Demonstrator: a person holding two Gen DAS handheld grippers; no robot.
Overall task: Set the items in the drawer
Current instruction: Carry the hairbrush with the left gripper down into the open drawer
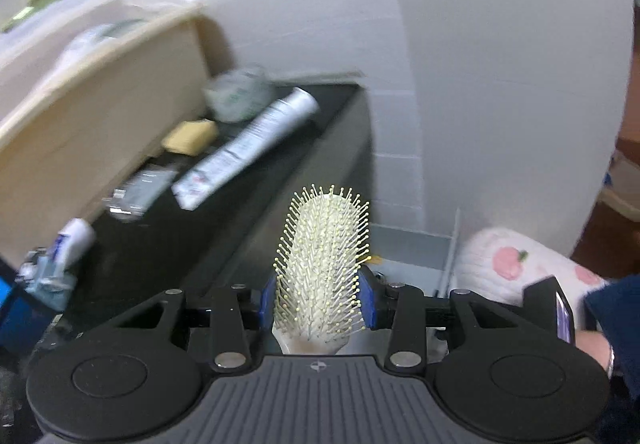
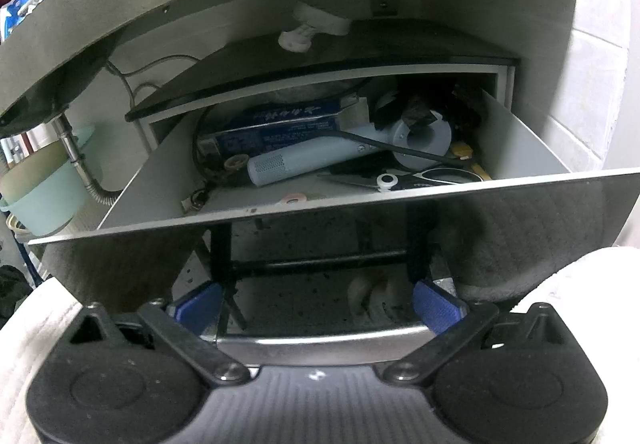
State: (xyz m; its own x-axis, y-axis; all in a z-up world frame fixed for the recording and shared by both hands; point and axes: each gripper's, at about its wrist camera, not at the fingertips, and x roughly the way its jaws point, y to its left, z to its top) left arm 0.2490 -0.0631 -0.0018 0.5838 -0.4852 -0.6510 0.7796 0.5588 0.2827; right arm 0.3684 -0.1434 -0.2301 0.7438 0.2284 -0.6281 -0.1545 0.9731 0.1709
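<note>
My left gripper (image 1: 318, 300) is shut on a cream hairbrush (image 1: 324, 256) that points forward with its bristles up, above the edge of a black countertop (image 1: 224, 244). In the right wrist view, the grey drawer (image 2: 520, 147) is pulled out. It holds a pale blue hair dryer (image 2: 344, 151), a blue box (image 2: 276, 123) and scissors (image 2: 420, 177). My right gripper (image 2: 318, 308) is open just in front of the drawer's reflective front panel (image 2: 520, 219). The silver drawer handle (image 2: 320, 342) lies low between the blue pads (image 2: 436, 308).
On the countertop lie a white tube (image 1: 248, 143), a yellow sponge (image 1: 190, 135), a round jar (image 1: 238, 93) and small packets (image 1: 140, 191). A white tiled wall (image 1: 400, 171) stands behind. A floral sleeve (image 1: 520, 260) shows at the right. A teal bucket (image 2: 44, 187) sits left of the drawer.
</note>
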